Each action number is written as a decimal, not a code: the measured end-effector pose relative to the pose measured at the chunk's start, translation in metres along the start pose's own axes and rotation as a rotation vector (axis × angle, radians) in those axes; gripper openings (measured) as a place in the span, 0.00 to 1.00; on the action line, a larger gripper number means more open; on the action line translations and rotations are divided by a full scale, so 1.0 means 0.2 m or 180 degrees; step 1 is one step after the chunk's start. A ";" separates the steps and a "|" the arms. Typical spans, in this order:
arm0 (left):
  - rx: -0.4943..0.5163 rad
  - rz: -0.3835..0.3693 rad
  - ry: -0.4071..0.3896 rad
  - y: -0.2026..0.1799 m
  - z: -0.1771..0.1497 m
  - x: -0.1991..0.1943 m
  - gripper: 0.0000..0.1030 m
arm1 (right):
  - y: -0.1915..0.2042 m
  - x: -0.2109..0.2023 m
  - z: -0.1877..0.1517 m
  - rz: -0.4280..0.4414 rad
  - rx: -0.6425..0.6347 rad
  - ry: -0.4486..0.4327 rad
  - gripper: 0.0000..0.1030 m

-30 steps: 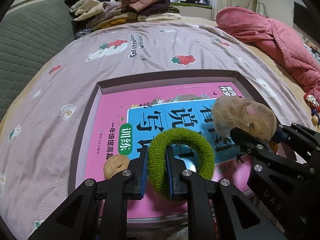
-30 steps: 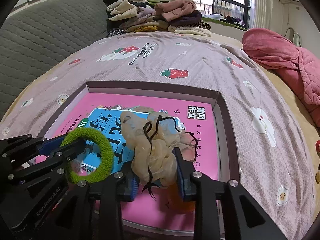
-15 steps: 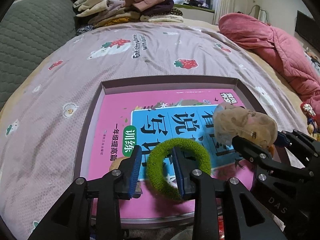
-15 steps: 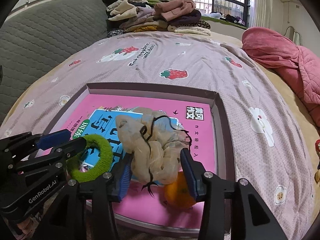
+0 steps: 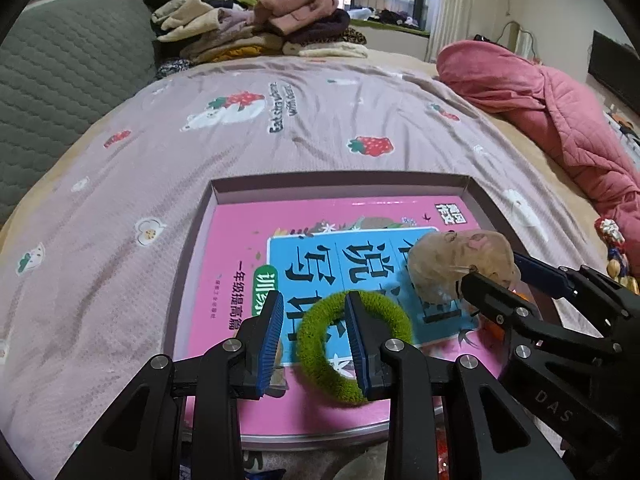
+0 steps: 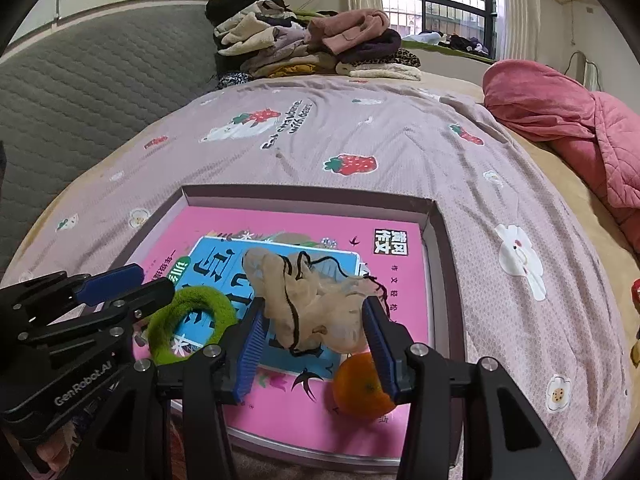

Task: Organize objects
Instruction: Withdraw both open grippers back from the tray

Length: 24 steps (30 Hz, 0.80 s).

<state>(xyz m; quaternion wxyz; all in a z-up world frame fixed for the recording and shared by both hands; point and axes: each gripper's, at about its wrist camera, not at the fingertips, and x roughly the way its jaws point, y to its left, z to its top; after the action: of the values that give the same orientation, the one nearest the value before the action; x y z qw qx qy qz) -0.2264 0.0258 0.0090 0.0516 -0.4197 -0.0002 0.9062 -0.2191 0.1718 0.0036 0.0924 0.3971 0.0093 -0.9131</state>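
Green scrunchie (image 5: 354, 346) & beige mesh scrunchie (image 6: 316, 308) both lie on pink book (image 6: 304, 224) in tray (image 6: 438, 248), drop-off step looks done; L gripper (image 5: 314, 338) jaws part-open, straddling ring's near side, R gripper (image 6: 318, 346) wider, just opened, pads flanking mesh without squeezing; next: lift both clear w/o snagging.
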 end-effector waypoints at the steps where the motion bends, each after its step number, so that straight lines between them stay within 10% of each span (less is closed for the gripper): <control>1: -0.0004 0.0002 -0.0005 0.00 0.00 -0.01 0.31 | 0.00 0.00 0.00 -0.0002 0.0002 -0.0008 0.47; 24: -0.0107 0.0042 -0.0214 0.10 -0.02 -0.19 0.48 | 0.00 -0.12 0.05 0.0123 0.0047 -0.0234 0.48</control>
<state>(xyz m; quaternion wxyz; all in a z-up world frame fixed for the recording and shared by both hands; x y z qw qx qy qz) -0.2002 0.0021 0.0347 0.0385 -0.3898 -0.0144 0.9200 -0.2096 0.1757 0.0280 0.1073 0.3641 -0.0084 -0.9251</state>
